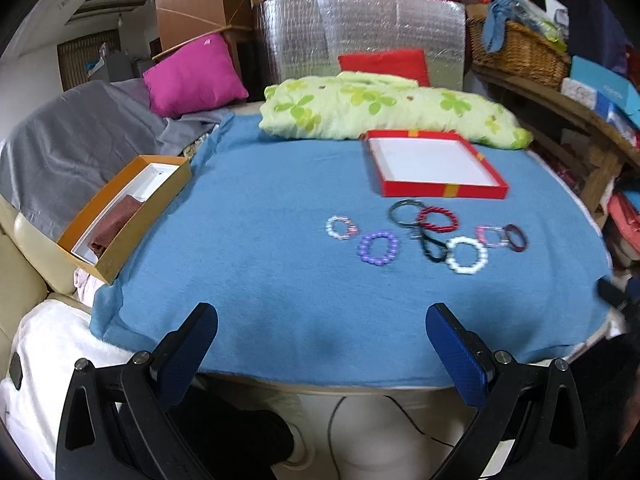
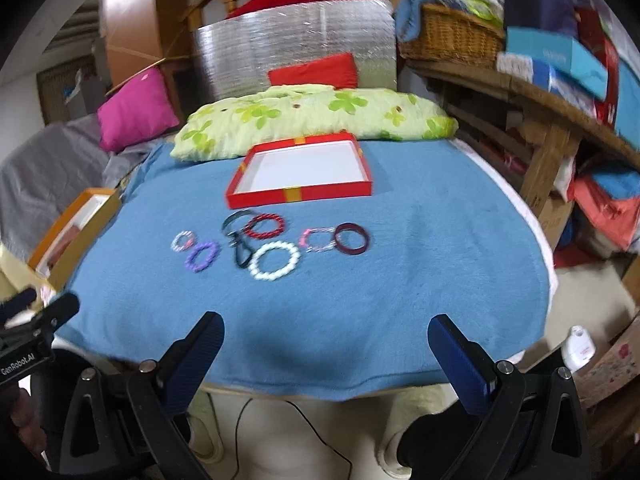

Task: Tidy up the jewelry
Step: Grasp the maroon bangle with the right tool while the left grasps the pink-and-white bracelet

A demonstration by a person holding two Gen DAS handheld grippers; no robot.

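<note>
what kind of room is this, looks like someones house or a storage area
Most likely a lived-in home room that doubles as storage. A sofa with a pink cushion sits beside the blanket-covered table, and a wooden shelf is piled with a wicker basket and boxes.

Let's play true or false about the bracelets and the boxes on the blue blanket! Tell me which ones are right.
1. The red box has bracelets in it. False: it is empty.
2. The white bracelet lies on the blue blanket. True.
3. The left gripper holds a bracelet. False: it is open, holding nothing.
4. The purple bracelet lies outside the red box. True.
5. The right gripper is open. True.
</note>
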